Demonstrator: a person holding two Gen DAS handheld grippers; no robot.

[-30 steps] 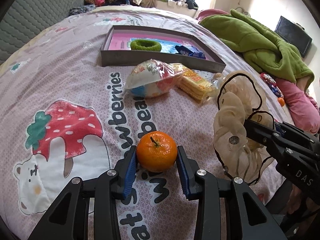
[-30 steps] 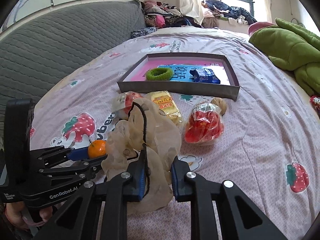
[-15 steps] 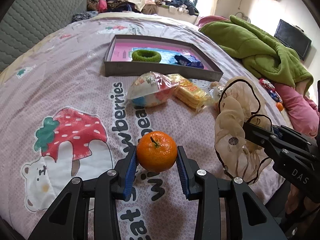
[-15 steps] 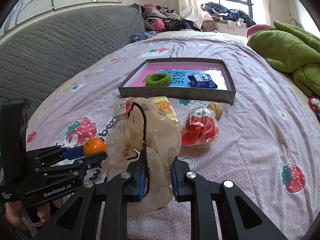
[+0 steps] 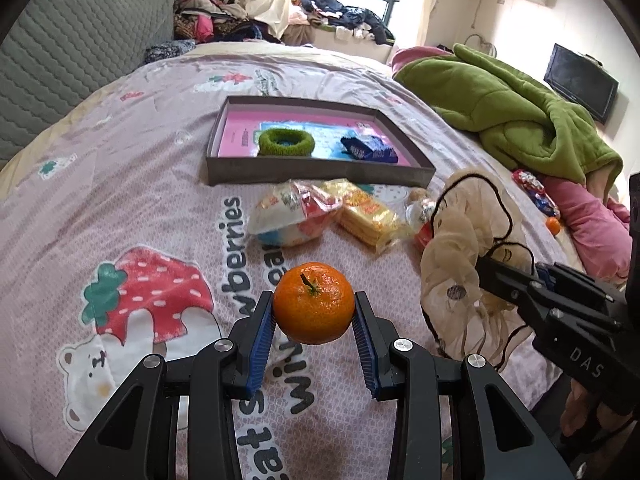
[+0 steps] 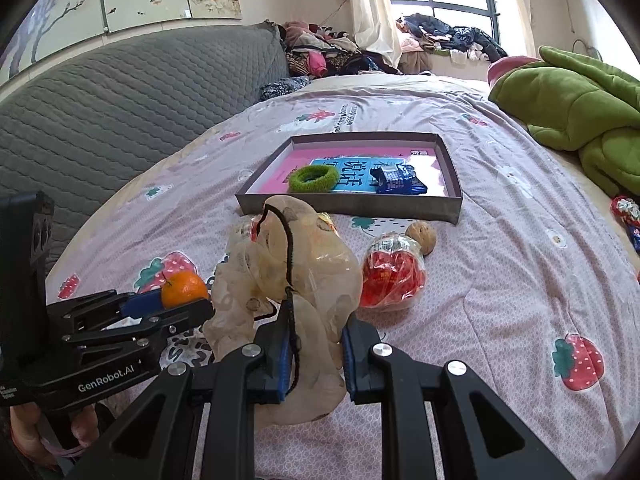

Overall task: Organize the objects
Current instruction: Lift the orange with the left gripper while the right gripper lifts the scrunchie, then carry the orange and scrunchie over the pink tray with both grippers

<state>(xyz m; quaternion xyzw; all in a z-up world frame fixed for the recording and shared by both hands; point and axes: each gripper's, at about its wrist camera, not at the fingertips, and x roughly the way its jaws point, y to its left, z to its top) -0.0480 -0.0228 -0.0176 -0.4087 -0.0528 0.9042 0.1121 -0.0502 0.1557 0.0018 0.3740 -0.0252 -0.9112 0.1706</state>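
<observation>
Clearly, left gripper [image 6: 188,306] reads "GenRobot.AI".

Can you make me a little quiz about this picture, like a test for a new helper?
1. True or false: the left gripper holds the orange.
2. What does the right gripper pinch? A) sheer bag B) walnut C) green ring
3. Fill in: the green ring lies inside the ____.

Key: 1 true. 2 A, the sheer bag. 3 tray.
</observation>
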